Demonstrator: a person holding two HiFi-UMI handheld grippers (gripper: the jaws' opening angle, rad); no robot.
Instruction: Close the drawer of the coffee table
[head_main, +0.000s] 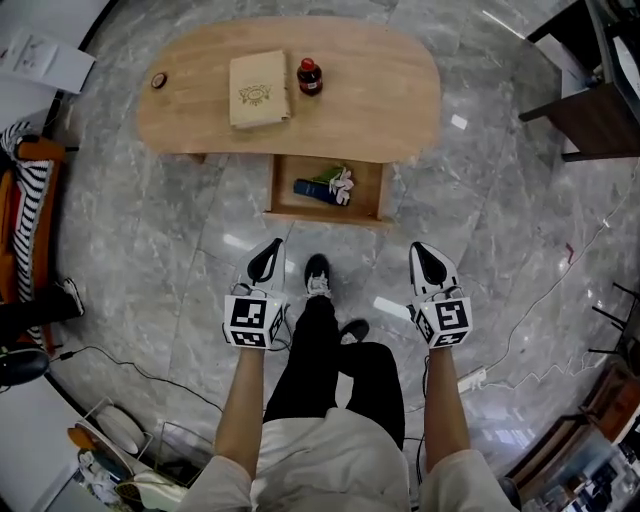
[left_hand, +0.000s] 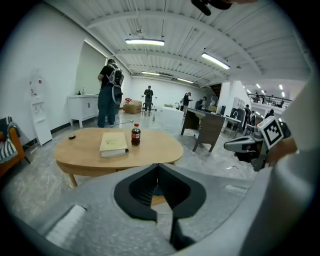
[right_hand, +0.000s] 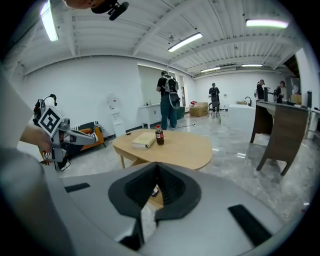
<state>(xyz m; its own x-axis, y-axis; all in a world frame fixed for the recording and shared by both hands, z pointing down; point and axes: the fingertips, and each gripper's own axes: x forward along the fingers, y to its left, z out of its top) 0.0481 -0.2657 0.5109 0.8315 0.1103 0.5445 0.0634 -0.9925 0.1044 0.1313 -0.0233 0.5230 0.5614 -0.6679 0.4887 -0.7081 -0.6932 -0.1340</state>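
The back of the drawer (head_main: 325, 214) is hidden under the surface (head_main: 400, 90). I can't identify the blue and white items (head_main: 328, 185) inside it, perhaps a flower. The small dark disc (head_main: 158, 80) is too tiny to name. In the left gripper view, the fingers (left_hand: 140, 187) cover most of the drawer.

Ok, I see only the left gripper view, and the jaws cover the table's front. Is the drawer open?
Observer: Yes. The head view shows the drawer standing open under the table, on the person's side.
Operator: Is anything inside it?
Observer: A blue item lies there beside what looks like a white flower.
Operator: Does a gripper touch the drawer?
Observer: No. The left hand-held gripper and the right hand-held gripper are both apart from its front, over the floor.
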